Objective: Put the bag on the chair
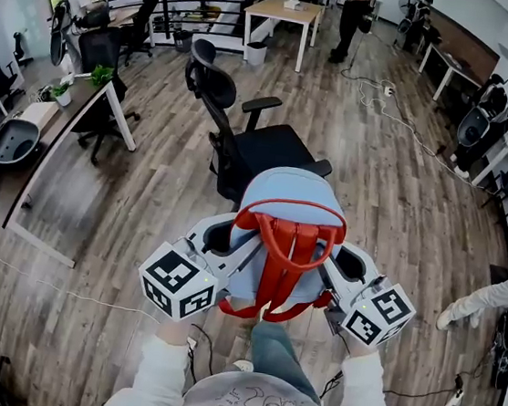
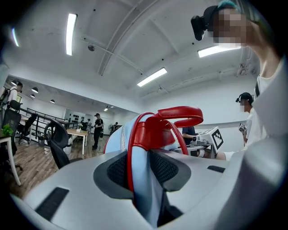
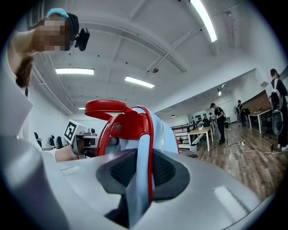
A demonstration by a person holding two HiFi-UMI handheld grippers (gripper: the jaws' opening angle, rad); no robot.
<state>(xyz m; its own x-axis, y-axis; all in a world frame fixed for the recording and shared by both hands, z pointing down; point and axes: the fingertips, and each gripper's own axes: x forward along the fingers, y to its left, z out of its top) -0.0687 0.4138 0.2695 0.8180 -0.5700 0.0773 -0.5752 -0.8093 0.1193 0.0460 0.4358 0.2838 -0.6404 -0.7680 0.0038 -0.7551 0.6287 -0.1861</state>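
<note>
- The bag (image 1: 295,186) was held up in the air between the two grippers, clear of the floor.
- The left gripper (image 2: 143,176) was seen clamped on a fold of the bag's blue fabric with its red strap (image 2: 131,152) edge; pads pressed on it, not spread.
- The right gripper (image 3: 140,176) was pinched the same way on the opposite side of the bag, fabric and red trim caught between its pads.
- The bag's red handle (image 1: 273,232) was seen arching above both sets of jaws.
- The chair (image 1: 265,148) was found ahead of and below both grippers, its seat bare, with the bag apart from it.
- Judged done: pick-up and lift, two-sided grip secured.
- Judged left: bag to be carried forward over the seat, lowered onto it, then both grips released.
</note>
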